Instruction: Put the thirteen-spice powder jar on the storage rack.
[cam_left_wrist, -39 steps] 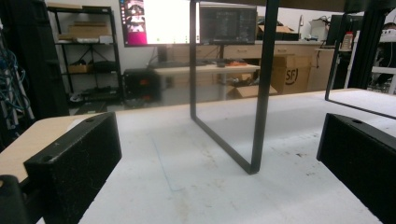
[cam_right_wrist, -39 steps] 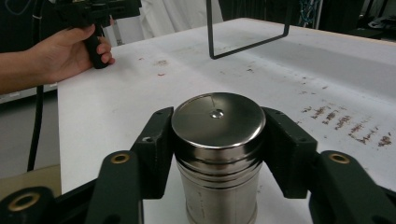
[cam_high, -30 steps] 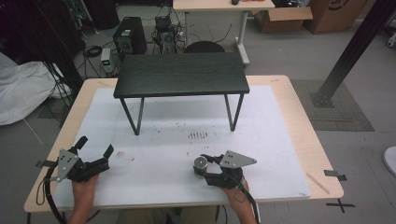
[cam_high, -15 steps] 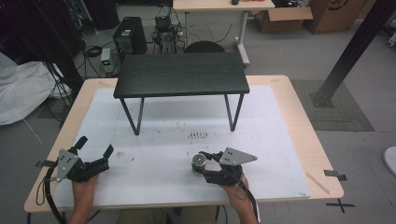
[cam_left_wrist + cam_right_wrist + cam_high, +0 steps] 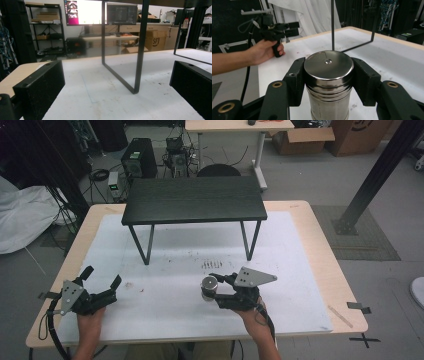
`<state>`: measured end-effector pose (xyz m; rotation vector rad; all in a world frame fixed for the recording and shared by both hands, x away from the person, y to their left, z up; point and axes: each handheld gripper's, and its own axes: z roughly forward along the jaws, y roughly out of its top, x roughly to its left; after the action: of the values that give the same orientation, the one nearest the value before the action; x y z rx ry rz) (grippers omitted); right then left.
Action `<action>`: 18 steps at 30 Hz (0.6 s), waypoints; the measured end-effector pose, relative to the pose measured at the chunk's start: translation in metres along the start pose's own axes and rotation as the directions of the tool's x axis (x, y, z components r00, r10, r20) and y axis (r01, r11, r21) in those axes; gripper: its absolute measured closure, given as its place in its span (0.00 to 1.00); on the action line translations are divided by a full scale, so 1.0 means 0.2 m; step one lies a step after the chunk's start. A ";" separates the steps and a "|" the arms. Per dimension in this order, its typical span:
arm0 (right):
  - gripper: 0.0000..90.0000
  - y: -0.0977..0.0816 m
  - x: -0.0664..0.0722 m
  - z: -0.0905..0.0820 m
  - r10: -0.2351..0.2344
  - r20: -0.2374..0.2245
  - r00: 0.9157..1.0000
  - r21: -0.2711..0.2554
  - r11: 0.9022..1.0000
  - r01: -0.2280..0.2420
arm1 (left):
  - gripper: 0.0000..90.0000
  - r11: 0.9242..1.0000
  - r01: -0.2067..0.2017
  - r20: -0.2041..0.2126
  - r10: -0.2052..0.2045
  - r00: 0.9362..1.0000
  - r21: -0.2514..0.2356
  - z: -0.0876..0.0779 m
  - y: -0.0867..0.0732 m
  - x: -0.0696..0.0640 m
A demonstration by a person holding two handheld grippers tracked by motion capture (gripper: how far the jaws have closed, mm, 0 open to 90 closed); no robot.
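A shiny steel cylinder (image 5: pixel 209 285) with a flat lid is clamped upright between the jaws of my right gripper (image 5: pixel 215 289), at the front middle of the white mat (image 5: pixel 165 315). In the right gripper view the cylinder (image 5: pixel 328 72) stands between the two black pads (image 5: pixel 297 77), which press on its sides just under the lid. It hangs a little above the mat. At the front left, my left gripper (image 5: pixel 102 276) is held low over the mat, jaws wide apart with nothing between them (image 5: pixel 116 87).
A low black table (image 5: pixel 194 200) on thin metal legs (image 5: pixel 140 50) stands across the back of the mat. The wooden tabletop's edge (image 5: pixel 345 285) borders the mat. Behind the table are computers, a desk and boxes.
My right gripper has risen with the steel cylinder in it, lifting it off the mat. The left gripper has stayed where it was.
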<state>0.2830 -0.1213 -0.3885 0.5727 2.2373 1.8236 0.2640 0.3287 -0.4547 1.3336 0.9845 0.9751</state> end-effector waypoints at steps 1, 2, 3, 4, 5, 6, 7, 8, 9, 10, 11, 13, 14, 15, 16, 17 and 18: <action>0.54 0.02 0.00 0.00 -0.003 -0.002 1.000 -0.001 1.000 0.003 | 0.00 1.000 0.000 0.000 0.000 1.000 0.000 0.00 0.00 0.00; 0.54 0.04 0.00 0.00 -0.004 -0.006 1.000 -0.003 1.000 0.004 | 0.00 1.000 0.000 0.000 0.000 1.000 0.001 0.00 0.00 0.00; 0.54 0.07 0.00 -0.01 -0.003 -0.011 1.000 -0.007 1.000 0.003 | 0.00 1.000 0.000 0.000 0.000 1.000 0.000 0.00 0.00 0.00; 0.54 0.09 0.00 -0.01 -0.005 -0.016 1.000 -0.011 1.000 0.005 | 0.00 1.000 0.000 0.000 0.000 1.000 0.000 0.00 0.00 0.00; 0.54 0.11 0.00 -0.01 -0.009 -0.020 1.000 -0.015 1.000 0.009 | 0.00 1.000 0.000 0.000 0.000 1.000 0.000 0.00 0.00 0.00; 0.54 0.13 0.00 -0.01 -0.012 -0.024 1.000 -0.021 1.000 0.011 | 0.00 1.000 0.000 0.000 0.000 1.000 0.001 0.00 0.00 0.00; 0.54 0.15 -0.01 -0.02 -0.016 -0.026 1.000 -0.026 1.000 0.016 | 0.00 1.000 0.000 0.000 0.000 1.000 0.000 0.00 0.00 0.00; 0.54 0.17 -0.01 -0.02 -0.021 -0.028 0.999 -0.030 0.999 0.020 | 0.00 1.000 0.000 0.000 0.000 1.000 0.000 0.00 0.00 0.00; 0.54 0.19 -0.01 -0.02 -0.025 -0.030 0.999 -0.034 0.999 0.024 | 0.00 1.000 0.000 0.000 0.000 1.000 0.000 0.00 0.00 0.00; 0.54 0.21 -0.01 -0.02 -0.028 -0.031 0.999 -0.037 0.999 0.027 | 0.00 1.000 0.000 0.000 0.000 1.000 0.001 0.00 0.00 0.00; 0.54 0.25 -0.02 -0.02 -0.039 -0.033 0.999 -0.040 0.998 0.038 | 0.00 1.000 0.000 0.000 0.000 1.000 0.001 0.00 0.00 0.00; 0.54 0.28 -0.02 -0.02 -0.050 -0.030 0.998 -0.040 0.998 0.049 | 0.00 1.000 -0.001 0.000 0.001 1.000 0.002 0.00 0.00 0.00; 0.54 0.30 -0.03 -0.02 -0.053 -0.031 0.998 -0.043 0.998 0.051 | 0.00 1.000 -0.001 0.000 0.001 1.000 0.002 0.00 0.00 0.00; 0.54 0.32 -0.03 -0.02 -0.056 -0.032 0.998 -0.046 0.997 0.055 | 0.00 1.000 -0.002 0.000 0.002 1.000 0.002 0.00 0.00 0.00; 0.54 0.33 -0.03 -0.02 -0.059 -0.032 0.998 -0.047 0.997 0.058 | 0.00 1.000 -0.002 0.000 0.002 1.000 0.002 0.00 0.00 0.00; 0.54 0.33 -0.03 -0.02 -0.059 -0.032 0.998 -0.047 0.997 0.058 | 0.00 1.000 -0.002 0.000 0.002 1.000 0.002 0.00 0.00 0.00; 0.54 0.38 -0.04 -0.02 -0.072 -0.036 0.997 -0.054 0.996 0.070 | 0.00 1.000 -0.001 0.001 0.001 1.000 0.002 0.00 0.00 0.00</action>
<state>0.3015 -0.1149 -0.3152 0.4468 2.1960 1.8674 0.2641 0.3285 -0.4546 1.3361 0.9846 0.9748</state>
